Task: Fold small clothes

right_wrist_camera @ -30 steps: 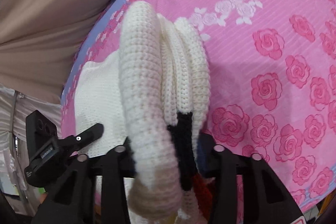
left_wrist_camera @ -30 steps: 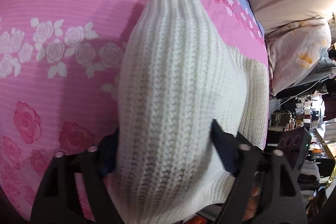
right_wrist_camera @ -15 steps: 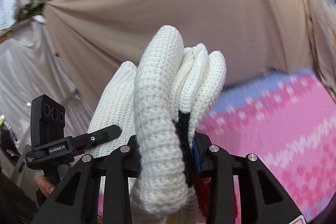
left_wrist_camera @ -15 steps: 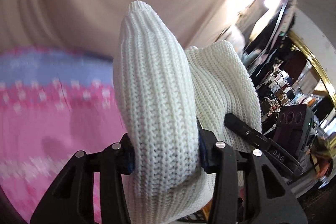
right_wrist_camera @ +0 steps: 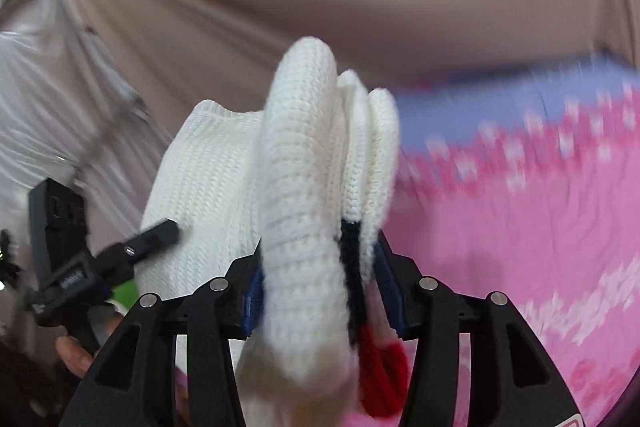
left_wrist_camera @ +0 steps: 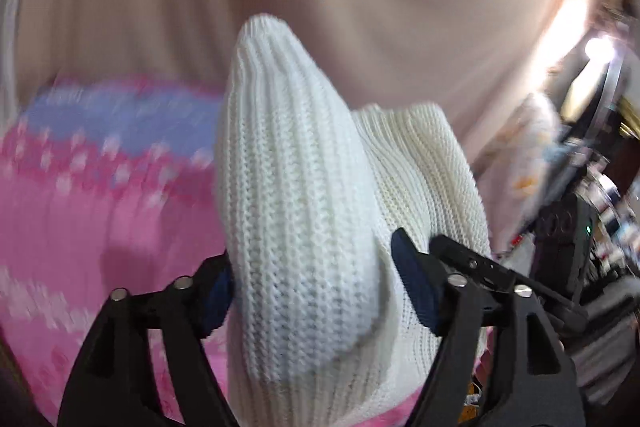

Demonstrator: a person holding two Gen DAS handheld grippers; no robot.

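Observation:
A white knit sweater (left_wrist_camera: 296, 195) hangs doubled between both grippers, lifted off the pink bed sheet (left_wrist_camera: 80, 211). My left gripper (left_wrist_camera: 316, 287) stands wide around one thick fold. The knit touches the left pad, and a thin shadowed gap shows at the right pad (left_wrist_camera: 414, 287). My right gripper (right_wrist_camera: 320, 287) is shut on a bundle of sweater (right_wrist_camera: 300, 187) edges, with a black and red stripe (right_wrist_camera: 352, 267) pinched beside the white. In the right wrist view, the left gripper's fingertip (right_wrist_camera: 160, 231) lies against the sweater's flat side, with a hand (right_wrist_camera: 76, 355) below it.
The pink rose-patterned sheet (right_wrist_camera: 540, 235) has a blue border at its far edge. A beige curtain (left_wrist_camera: 360, 7) rises behind the bed and a white curtain (right_wrist_camera: 48, 87) hangs to one side. A flowered pillow (left_wrist_camera: 520, 167) and cluttered shelves (left_wrist_camera: 608, 195) sit at the bed's end.
Both grippers lifted the sweater off the bed and now tip back down, so more sheet shows. The left jaws have widened since half a second ago. The right stays shut.

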